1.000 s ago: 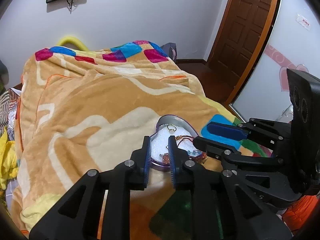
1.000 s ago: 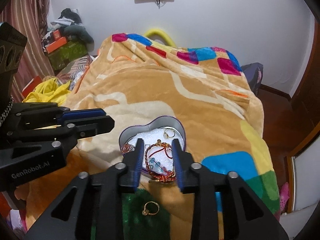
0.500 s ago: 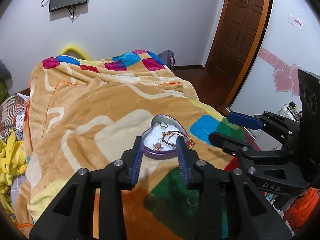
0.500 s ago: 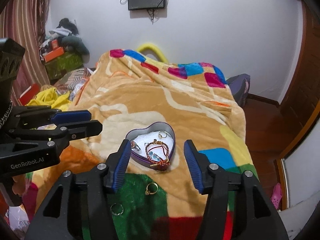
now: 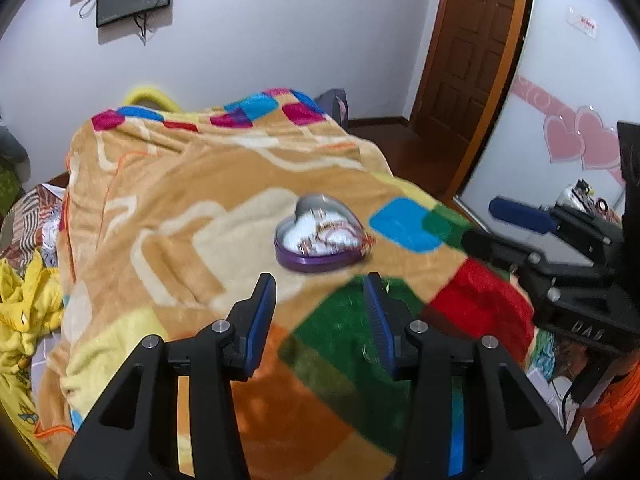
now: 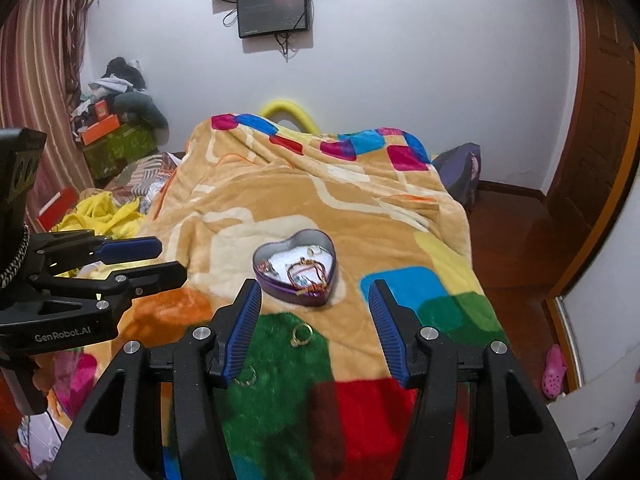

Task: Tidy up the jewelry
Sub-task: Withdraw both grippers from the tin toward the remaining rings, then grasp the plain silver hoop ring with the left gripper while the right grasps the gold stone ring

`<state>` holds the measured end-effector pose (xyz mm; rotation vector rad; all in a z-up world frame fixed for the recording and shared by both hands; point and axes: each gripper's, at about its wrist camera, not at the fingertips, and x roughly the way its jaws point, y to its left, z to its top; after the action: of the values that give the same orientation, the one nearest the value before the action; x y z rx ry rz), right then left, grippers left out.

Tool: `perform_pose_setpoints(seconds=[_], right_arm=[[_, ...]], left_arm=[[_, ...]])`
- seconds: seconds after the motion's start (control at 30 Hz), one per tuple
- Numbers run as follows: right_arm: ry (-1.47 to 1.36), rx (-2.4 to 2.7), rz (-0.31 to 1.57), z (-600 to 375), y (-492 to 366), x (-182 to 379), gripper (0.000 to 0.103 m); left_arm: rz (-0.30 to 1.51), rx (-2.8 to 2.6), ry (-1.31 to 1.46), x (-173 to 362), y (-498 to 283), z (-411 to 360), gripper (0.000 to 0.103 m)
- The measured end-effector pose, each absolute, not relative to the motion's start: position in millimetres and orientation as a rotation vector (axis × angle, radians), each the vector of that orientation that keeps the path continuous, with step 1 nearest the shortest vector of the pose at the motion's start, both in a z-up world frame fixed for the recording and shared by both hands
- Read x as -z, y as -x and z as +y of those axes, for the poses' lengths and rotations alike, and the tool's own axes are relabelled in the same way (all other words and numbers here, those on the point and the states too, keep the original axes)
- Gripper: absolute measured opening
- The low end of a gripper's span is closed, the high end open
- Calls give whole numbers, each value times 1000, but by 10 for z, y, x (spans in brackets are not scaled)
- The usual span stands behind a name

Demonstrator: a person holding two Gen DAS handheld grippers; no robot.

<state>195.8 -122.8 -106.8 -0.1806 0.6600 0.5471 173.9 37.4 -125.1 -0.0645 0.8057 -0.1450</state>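
A purple heart-shaped tin point(image 6: 296, 266) sits on the patterned blanket point(image 6: 360, 208). It holds a red bracelet point(image 6: 306, 274), a gold ring and other small pieces on white padding. It also shows in the left wrist view point(image 5: 322, 240). One gold ring point(image 6: 301, 335) lies on the green patch in front of the tin. Another ring point(image 6: 246, 378) lies partly behind a right fingertip. My right gripper point(image 6: 314, 312) is open and empty, back from the tin. My left gripper point(image 5: 320, 308) is open and empty; it also shows at the left of the right wrist view point(image 6: 140, 260).
The blanket covers a bed that drops off at the right to a wooden floor point(image 6: 508, 216). Yellow cloth point(image 6: 100, 212) and boxes point(image 6: 104, 124) pile up at the left. A wooden door point(image 5: 472, 52) stands at the far right.
Both grippers have opened and pulled back and up from the tin. The bracelet that was between the right fingers now lies in the tin.
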Motion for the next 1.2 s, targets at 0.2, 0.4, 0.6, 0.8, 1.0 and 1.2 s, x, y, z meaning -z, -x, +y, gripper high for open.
perform_pose_setpoints(seconds=[0.2, 0.4, 0.6, 0.8, 1.0, 1.2], right_arm=[[176, -541, 688, -1336, -1880, 1172, 52], [158, -529, 732, -1424, -1842, 1320, 52], [161, -521, 780, -1469, -1837, 1480, 52], [150, -519, 813, -1512, -1846, 1584, 52], [141, -521, 838, -1502, -1907, 1658, 52], [121, -553, 856, -1417, -2009, 1736, 52]], left_arm=[[868, 167, 46, 1470, -1633, 256, 45], [929, 202, 52, 1721, -1626, 87, 45], [979, 228, 44, 1960, -1699, -84, 45], [1017, 243, 49, 2115, -1784, -158, 28], [1003, 247, 53, 2142, -1783, -154, 20], [951, 202, 46, 2036, -1783, -36, 20]])
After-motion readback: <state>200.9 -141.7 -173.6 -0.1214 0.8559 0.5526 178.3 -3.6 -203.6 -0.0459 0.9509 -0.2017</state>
